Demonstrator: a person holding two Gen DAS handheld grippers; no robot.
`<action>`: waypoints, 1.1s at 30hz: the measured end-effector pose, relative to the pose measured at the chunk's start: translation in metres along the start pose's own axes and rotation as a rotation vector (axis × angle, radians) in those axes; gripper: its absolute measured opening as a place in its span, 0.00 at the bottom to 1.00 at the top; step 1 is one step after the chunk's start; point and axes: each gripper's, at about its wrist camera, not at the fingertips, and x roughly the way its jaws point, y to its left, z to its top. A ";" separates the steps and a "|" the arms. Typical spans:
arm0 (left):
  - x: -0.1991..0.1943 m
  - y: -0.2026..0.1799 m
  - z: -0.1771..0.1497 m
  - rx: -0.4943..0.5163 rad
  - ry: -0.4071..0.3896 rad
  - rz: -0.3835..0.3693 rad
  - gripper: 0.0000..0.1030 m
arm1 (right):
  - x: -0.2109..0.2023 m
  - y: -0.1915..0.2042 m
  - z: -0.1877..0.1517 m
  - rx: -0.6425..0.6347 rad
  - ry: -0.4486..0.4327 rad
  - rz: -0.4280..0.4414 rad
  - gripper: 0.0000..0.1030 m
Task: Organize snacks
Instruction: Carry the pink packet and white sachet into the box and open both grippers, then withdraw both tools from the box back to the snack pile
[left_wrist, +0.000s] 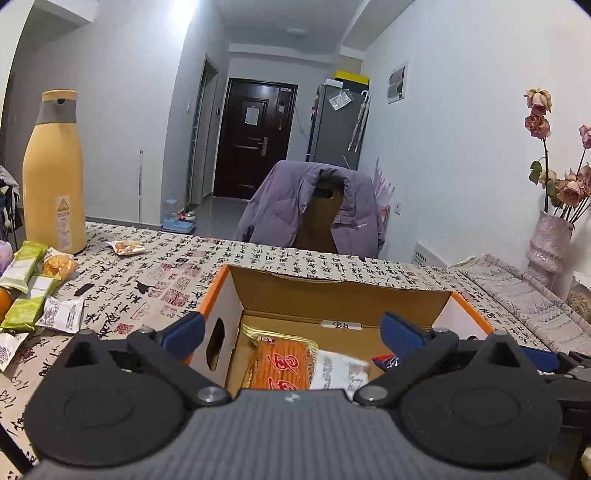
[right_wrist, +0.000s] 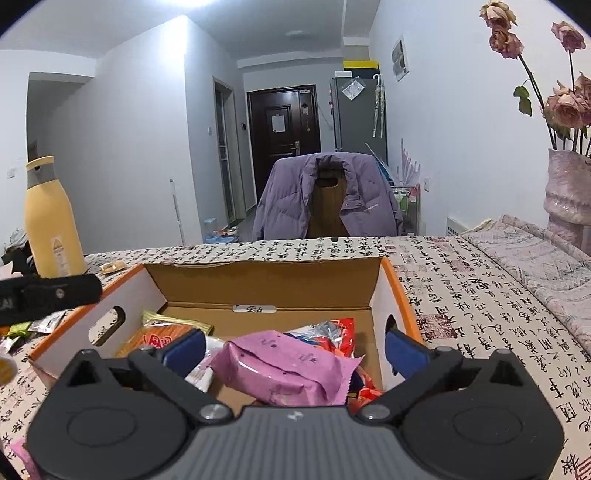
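Left hand-held gripper (left_wrist: 291, 334): jaws spread wide, nothing between the blue pads; it hangs over the box's left end, one pad outside the left wall, the other above the inside.
Right hand-held gripper (right_wrist: 293, 352): jaws wide, gripping nothing; the pink packet lies between and below the pads, apart from both.
Box (right_wrist: 266, 282): open cardboard box with orange rim edges, white outer walls and an oval handle hole in each end wall; it stands on the surface.
Box contents: pink packet (right_wrist: 284, 367) on top, crinkled, with small dark marks; orange packet (left_wrist: 282, 363) with red characters and a gold edge at the left; white packet (left_wrist: 341, 371) beside it; red and silver wrappers (right_wrist: 338, 332) under the pink one.
Loose snacks: green bars (left_wrist: 26, 284), a round biscuit pack (left_wrist: 57, 264) and white sachets (left_wrist: 61, 314) lie on the surface left of the box; one small pack (left_wrist: 125, 247) lies apart, near the bottle.
Surface (right_wrist: 461, 295): covered by a cloth printed with calligraphy.
Bottle (left_wrist: 53, 173): tall, yellow, grey collar, upright at the far left.
Beyond: purple jacket (right_wrist: 325, 195) draped over a chair; vase of dried roses (right_wrist: 569, 184) at the right.
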 end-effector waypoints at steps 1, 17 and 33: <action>0.000 -0.001 0.000 0.002 -0.002 0.000 1.00 | 0.000 -0.001 0.000 0.000 -0.001 -0.001 1.00; -0.032 -0.005 0.016 0.000 -0.034 -0.006 1.00 | -0.034 0.011 0.018 -0.055 -0.047 -0.015 1.00; -0.085 0.018 -0.023 0.015 0.021 0.003 1.00 | -0.095 0.016 -0.025 -0.103 -0.006 -0.020 1.00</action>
